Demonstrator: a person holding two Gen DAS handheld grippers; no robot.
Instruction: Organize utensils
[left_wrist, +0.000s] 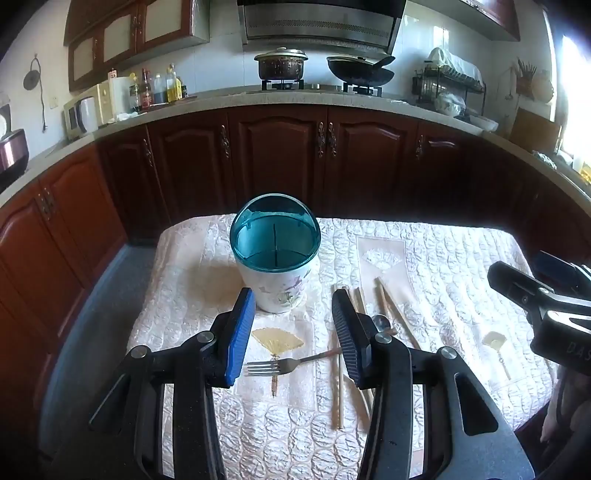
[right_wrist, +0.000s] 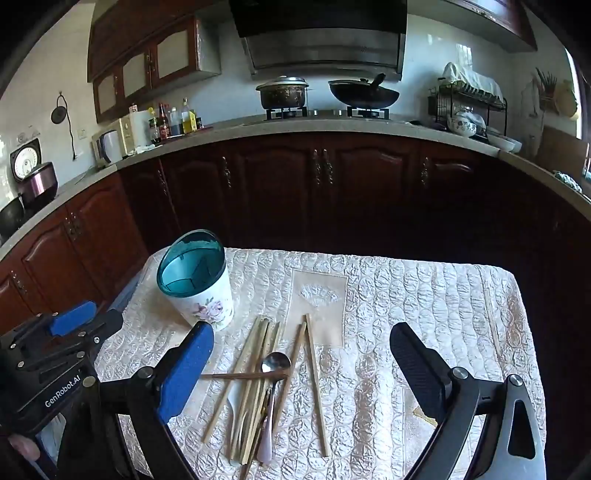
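Note:
A white floral utensil holder with a teal divided insert (left_wrist: 275, 254) stands on the quilted table; it also shows in the right wrist view (right_wrist: 197, 280). My left gripper (left_wrist: 293, 325) is open and empty, just in front of the holder and above a metal fork (left_wrist: 275, 366). Several wooden chopsticks (right_wrist: 258, 376) lie in a loose pile with a metal spoon (right_wrist: 275, 363); some chopsticks show in the left view (left_wrist: 386, 306). My right gripper (right_wrist: 303, 363) is open and empty, hovering over the pile.
The table has a cream quilted cloth (right_wrist: 424, 302). Dark wooden cabinets (left_wrist: 295, 155) and a counter with a stove, pot (left_wrist: 280, 64) and wok stand behind. The left gripper's body shows in the right view (right_wrist: 55, 354).

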